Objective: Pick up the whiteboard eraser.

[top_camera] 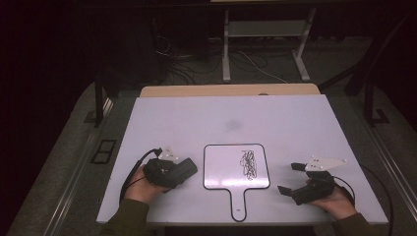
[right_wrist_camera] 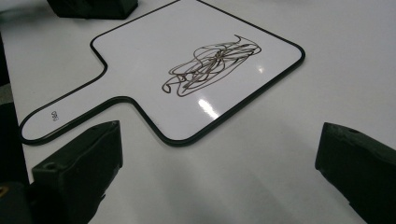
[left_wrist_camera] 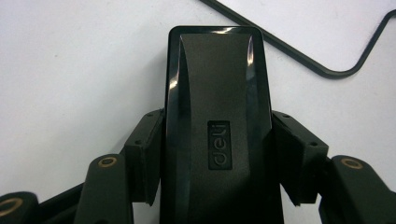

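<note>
Left hand-held gripper (top_camera: 184, 169): clamps glossy black eraser (left_wrist_camera: 217, 121). Right hand-held gripper (top_camera: 291, 178): wide, empty; left of it a paddle-shaped whiteboard (top_camera: 231, 169), scribbled, on white surface (top_camera: 295, 123).

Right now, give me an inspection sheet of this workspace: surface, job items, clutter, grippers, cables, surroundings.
Surface: white table, a faint grey smudge near its middle.
Job's things: paddle-shaped whiteboard lying flat, handle toward the person, black scribble on its right half; black eraser marked "deli".
Clutter: nothing seen.
Grippers: left gripper shut on the eraser, left of the whiteboard; right gripper open, holding nothing, right of the whiteboard.
Cables: one trails from each gripper; loose cords on the floor beyond.
Surroundings: dark room, grey carpet, metal stand legs behind the table.
</note>
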Demonstrator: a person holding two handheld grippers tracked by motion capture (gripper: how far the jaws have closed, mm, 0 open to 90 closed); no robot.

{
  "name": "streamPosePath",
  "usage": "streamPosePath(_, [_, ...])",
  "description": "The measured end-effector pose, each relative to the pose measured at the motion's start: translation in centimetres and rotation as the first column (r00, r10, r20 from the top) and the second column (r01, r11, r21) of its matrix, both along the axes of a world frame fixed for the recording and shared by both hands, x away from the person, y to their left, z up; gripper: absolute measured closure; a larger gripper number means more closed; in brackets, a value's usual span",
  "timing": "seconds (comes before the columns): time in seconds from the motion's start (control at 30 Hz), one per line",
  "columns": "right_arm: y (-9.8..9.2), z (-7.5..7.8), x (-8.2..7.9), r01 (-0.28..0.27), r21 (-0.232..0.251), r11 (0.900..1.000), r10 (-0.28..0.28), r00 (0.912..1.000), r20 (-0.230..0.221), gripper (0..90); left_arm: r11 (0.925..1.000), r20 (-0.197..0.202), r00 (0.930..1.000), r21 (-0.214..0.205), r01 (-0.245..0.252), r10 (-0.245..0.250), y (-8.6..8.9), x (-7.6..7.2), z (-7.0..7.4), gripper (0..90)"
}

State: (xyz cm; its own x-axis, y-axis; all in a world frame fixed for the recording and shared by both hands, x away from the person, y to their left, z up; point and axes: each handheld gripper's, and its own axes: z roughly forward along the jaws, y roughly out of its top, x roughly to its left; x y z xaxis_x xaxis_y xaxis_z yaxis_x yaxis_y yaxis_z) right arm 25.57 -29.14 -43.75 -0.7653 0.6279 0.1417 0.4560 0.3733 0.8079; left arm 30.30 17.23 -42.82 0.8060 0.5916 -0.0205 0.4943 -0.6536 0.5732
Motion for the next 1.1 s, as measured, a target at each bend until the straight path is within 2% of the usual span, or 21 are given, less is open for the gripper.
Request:
streamPosePath(0.03, [0.0, 0.0, 0.0, 0.000, 0.001, 1.0000, 0.000, 1.0000, -0.001, 0.0, 0.9999, -0.009, 0.9999, -0.012, -0.007, 0.007, 0.1, 0.0, 0.1, 39.3])
streamPosePath(0.1, [0.0, 0.0, 0.0, 0.000, 0.002, 1.0000, 0.000, 1.0000, 0.000, 0.0, 0.9991, 0.000, 0.9998, -0.038, -0.021, 0.021, 0.2, -0.1, 0.3, 39.4])
streamPosePath(0.4, [0.0, 0.0, 0.0, -0.001, 0.000, 1.0000, 0.001, 1.0000, -0.001, 0.0, 0.9978, 0.003, 0.9995, -0.059, -0.031, 0.031, -0.1, -0.3, 1.0, 39.4])
streamPosePath(0.57, [0.0, -0.1, 0.0, 0.000, 0.001, 1.0000, 0.000, 1.0000, -0.006, 0.0, 0.9981, 0.012, 0.9997, -0.058, -0.019, 0.020, -0.3, -0.4, 1.2, 39.4])
streamPosePath(0.77, [-0.1, -0.1, 0.0, 0.001, 0.000, 1.0000, -0.001, 1.0000, -0.005, 0.0, 0.9966, 0.022, 0.9996, -0.082, -0.014, 0.016, -0.6, -0.6, 1.8, 39.4])
streamPosePath(0.87, [0.0, -0.1, 0.0, 0.002, 0.000, 1.0000, -0.002, 1.0000, -0.005, 0.0, 0.9968, 0.023, 0.9997, -0.080, -0.008, 0.010, -0.6, -0.6, 1.9, 39.4])
streamPosePath(1.1, [-0.1, -0.1, 0.1, 0.001, 0.002, 1.0000, -0.001, 1.0000, -0.003, 0.0, 0.9935, 0.028, 0.9996, -0.114, -0.007, 0.010, -1.0, -0.5, 2.4, 39.4])
